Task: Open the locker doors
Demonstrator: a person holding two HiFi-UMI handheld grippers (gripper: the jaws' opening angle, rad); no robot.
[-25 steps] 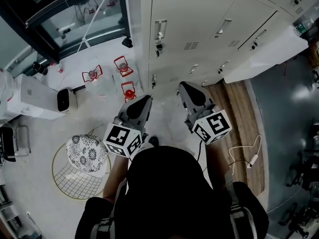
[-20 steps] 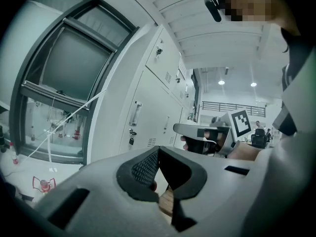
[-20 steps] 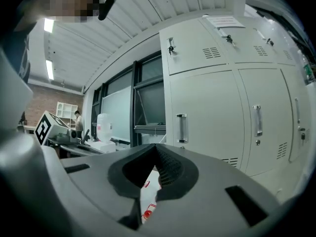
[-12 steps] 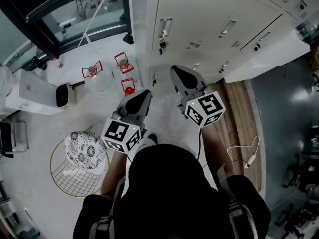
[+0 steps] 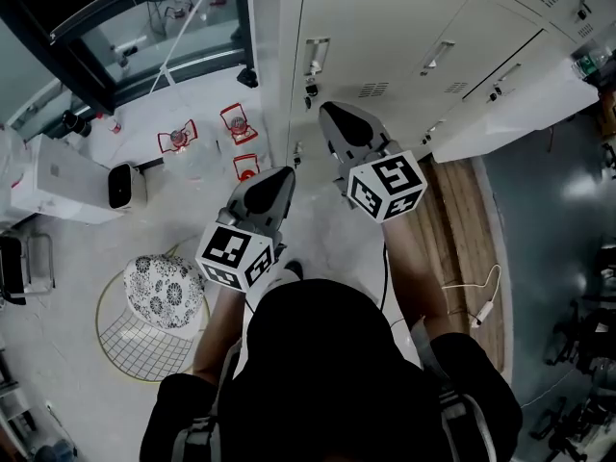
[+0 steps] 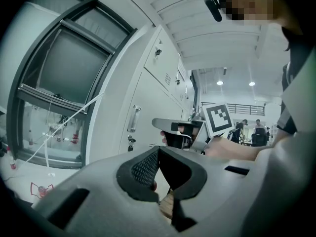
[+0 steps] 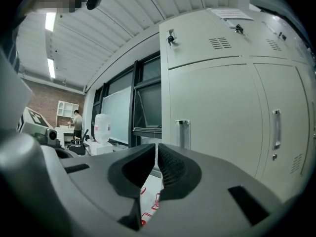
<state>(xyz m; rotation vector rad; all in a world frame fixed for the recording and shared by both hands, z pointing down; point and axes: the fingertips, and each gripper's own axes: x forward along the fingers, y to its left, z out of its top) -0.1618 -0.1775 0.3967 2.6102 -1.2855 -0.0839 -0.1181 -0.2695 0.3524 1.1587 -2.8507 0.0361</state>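
Observation:
A bank of pale grey lockers (image 5: 404, 27) fills the top of the head view, all doors closed. The leftmost door carries a vertical handle (image 5: 313, 54) with a lock below it; the same handle (image 7: 183, 132) shows just above my right jaws and also in the left gripper view (image 6: 132, 118). My right gripper (image 5: 332, 115) is raised toward that door, short of the handle, shut with nothing between its jaws (image 7: 157, 149). My left gripper (image 5: 279, 176) hangs lower and further left, also shut and empty (image 6: 158, 152). Neither touches the lockers.
Three red lanterns (image 5: 238, 123) stand on the floor left of the lockers, below a dark-framed window (image 5: 144, 27). A white appliance (image 5: 58, 186) and a wire stool with a patterned cushion (image 5: 159, 292) sit at the left. A wooden platform (image 5: 462, 219) with a cable (image 5: 481, 296) lies at the right.
My right gripper has moved up and left toward the leftmost locker's handle. The left gripper has barely shifted. Both stayed shut.

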